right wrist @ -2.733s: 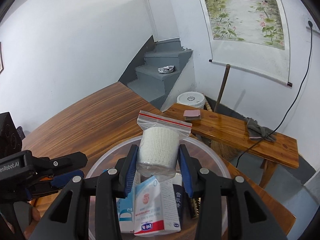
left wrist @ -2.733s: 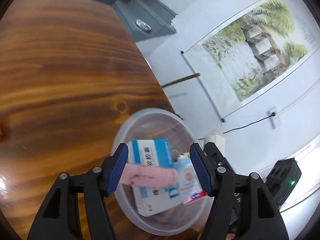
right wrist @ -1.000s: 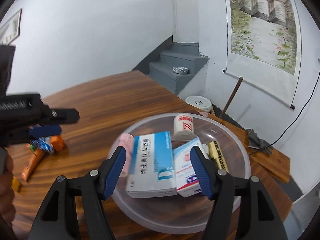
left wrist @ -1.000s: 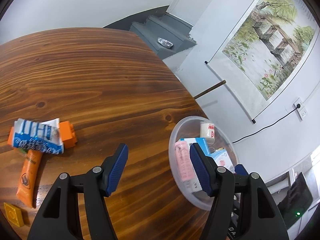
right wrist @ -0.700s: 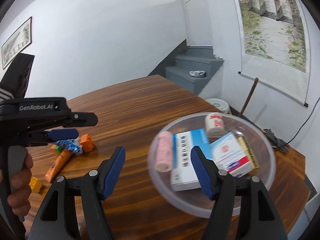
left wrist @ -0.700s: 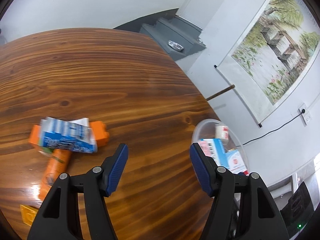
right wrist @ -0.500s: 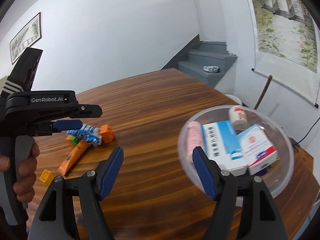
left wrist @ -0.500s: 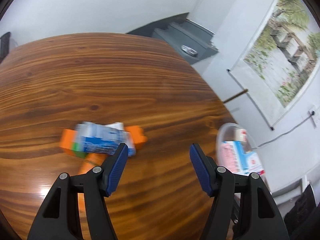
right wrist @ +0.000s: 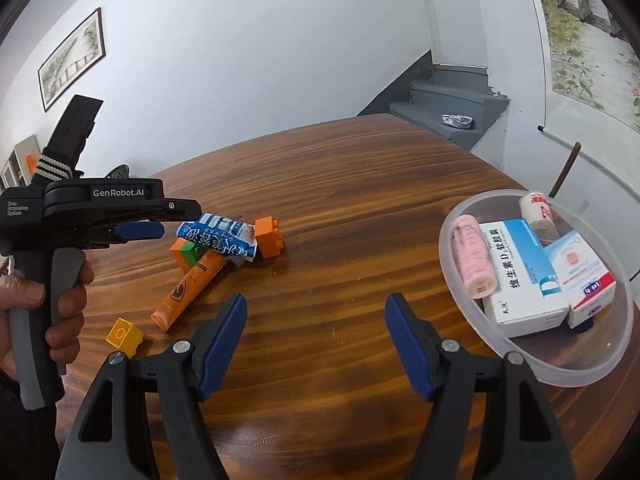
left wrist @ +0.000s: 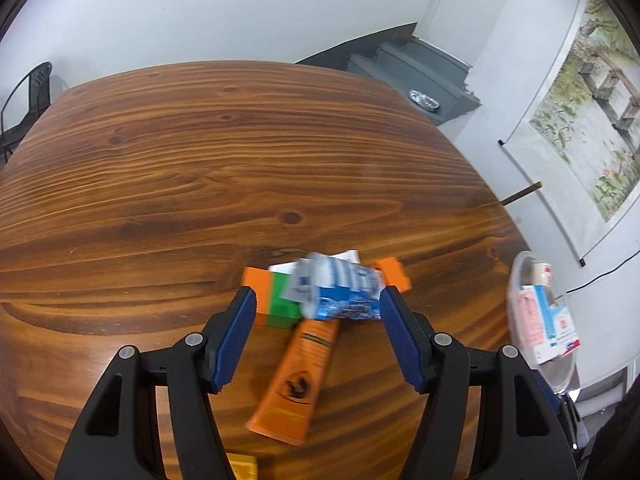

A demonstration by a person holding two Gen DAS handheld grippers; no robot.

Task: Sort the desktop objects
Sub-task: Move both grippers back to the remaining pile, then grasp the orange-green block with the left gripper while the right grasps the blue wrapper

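Observation:
A crumpled blue and white packet (left wrist: pixel 340 290) lies on an orange tube (left wrist: pixel 298 372) and orange-green blocks (left wrist: pixel 272 294) on the wooden table (left wrist: pixel 160 184). My left gripper (left wrist: pixel 316 336) is open and empty, hovering just short of the packet. In the right wrist view the same pile shows, with the packet (right wrist: pixel 218 238), the tube (right wrist: pixel 192 286), an orange block (right wrist: pixel 269 237) and a small yellow block (right wrist: pixel 123 334). My right gripper (right wrist: pixel 316 340) is open and empty above bare table. A clear bowl (right wrist: pixel 500 344) at the right holds medicine boxes (right wrist: pixel 520 272), a pink roll (right wrist: pixel 474 262) and a bandage roll (right wrist: pixel 538 212).
The left hand-held gripper body (right wrist: pixel 80 208) shows at the left of the right wrist view. The bowl (left wrist: pixel 516 280) sits near the table's right edge. Grey stairs (right wrist: pixel 448 104) and a wall scroll (left wrist: pixel 588 112) lie beyond the table.
Both grippers have let go of their items into the bowl and swung left, away from it. The left gripper has come up to the pile with the blue packet.

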